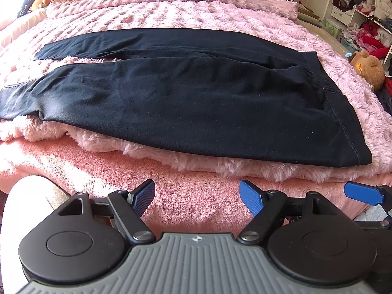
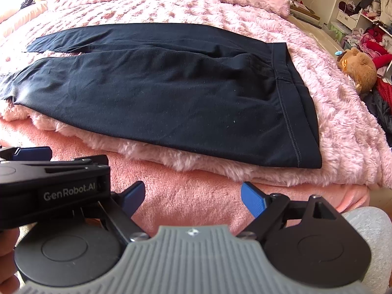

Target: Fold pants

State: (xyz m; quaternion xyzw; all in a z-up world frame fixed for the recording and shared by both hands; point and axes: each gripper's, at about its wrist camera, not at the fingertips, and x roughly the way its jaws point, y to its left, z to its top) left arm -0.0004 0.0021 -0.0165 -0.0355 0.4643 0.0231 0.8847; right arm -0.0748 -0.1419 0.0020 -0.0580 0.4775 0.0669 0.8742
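Pink bedding filled the room's middle: a shaggy pink blanket (image 1: 196, 12) lay over a smoother coral cover (image 1: 171, 196) on the bed, with cluttered shelves (image 1: 362, 7) and a brown plush bear (image 1: 370, 69) off to the right; the black pants (image 1: 183, 98) were spread flat on the shaggy blanket, unfolded, their long axis running left to right across both views; the waistband (image 2: 291, 93) lay at the right end and the two legs, parted by a narrow wedge of pink, tapered away to the left. The left hand-held gripper (image 1: 197, 196) hung over the coral cover short of the near edge of the pants, fingers spread wide and holding nothing; the right hand-held gripper (image 2: 193, 197) hung just beside it, likewise wide and empty, neither touching the cloth. The pants lay ahead of both; judging by the offset between views, the right one stood nearer the waistband's near corner, the left nearer mid-leg; a first fold would likely carry the near leg over the far one.
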